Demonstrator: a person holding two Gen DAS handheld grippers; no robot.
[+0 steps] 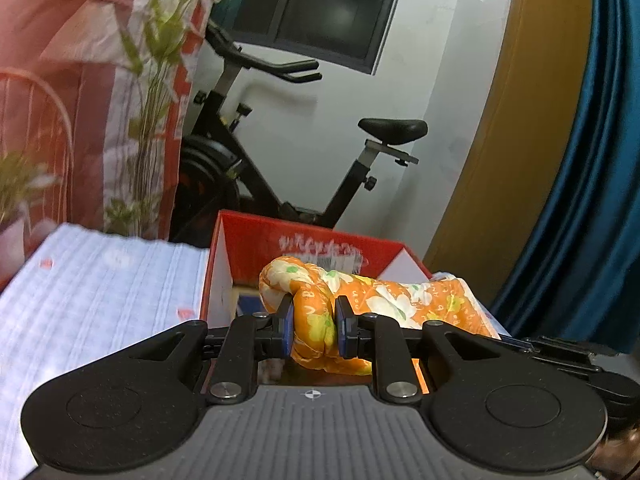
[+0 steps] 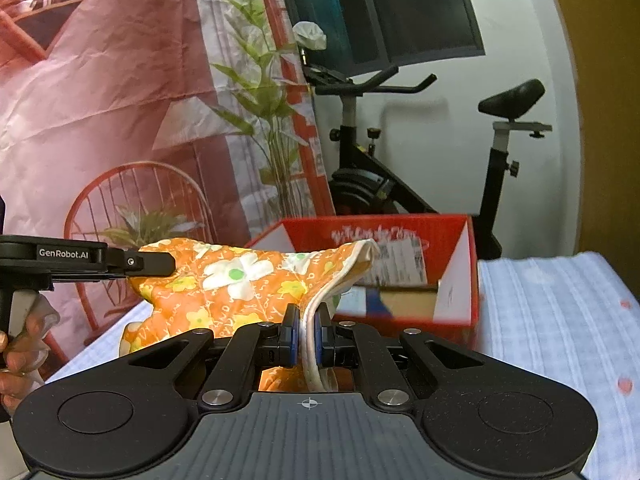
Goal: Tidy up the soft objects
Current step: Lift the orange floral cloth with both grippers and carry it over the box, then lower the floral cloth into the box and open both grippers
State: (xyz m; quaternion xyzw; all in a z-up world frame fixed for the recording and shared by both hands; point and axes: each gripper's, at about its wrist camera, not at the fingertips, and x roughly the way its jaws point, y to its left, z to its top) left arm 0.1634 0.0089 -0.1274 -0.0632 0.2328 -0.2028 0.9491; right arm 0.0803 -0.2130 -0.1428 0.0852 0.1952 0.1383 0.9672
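Spanning both grippers, the orange floral cloth is held up off the bed cover, just in front of and partly over the red box. Left to right: the left gripper is clenched on a thick bunched wad of the fabric, blue pads pressed in on both sides; in the right wrist view its black finger is seen entering the cloth from the left edge. The cloth's long axis is stretched roughly sideways between the two grips, sagging slightly in the middle. The right gripper is clamped on the thin cream-piped hem, folded double between the pads, with little gap left. Key relation: the box is ahead of both sets of jaws and lower, open top facing up, so the coming move is judged to be forward and down. The right gripper looks the nearer one to the box mouth. Material: quilted cotton-like fabric, soft, padded, white and yellow flowers on orange, limp; it is expected to drape and catch on the box rim if lowered unevenly. Box: glossy cardboard, white inner walls, some flat items already at the bottom. Bed cover: pale ribbed weave with small red motifs.
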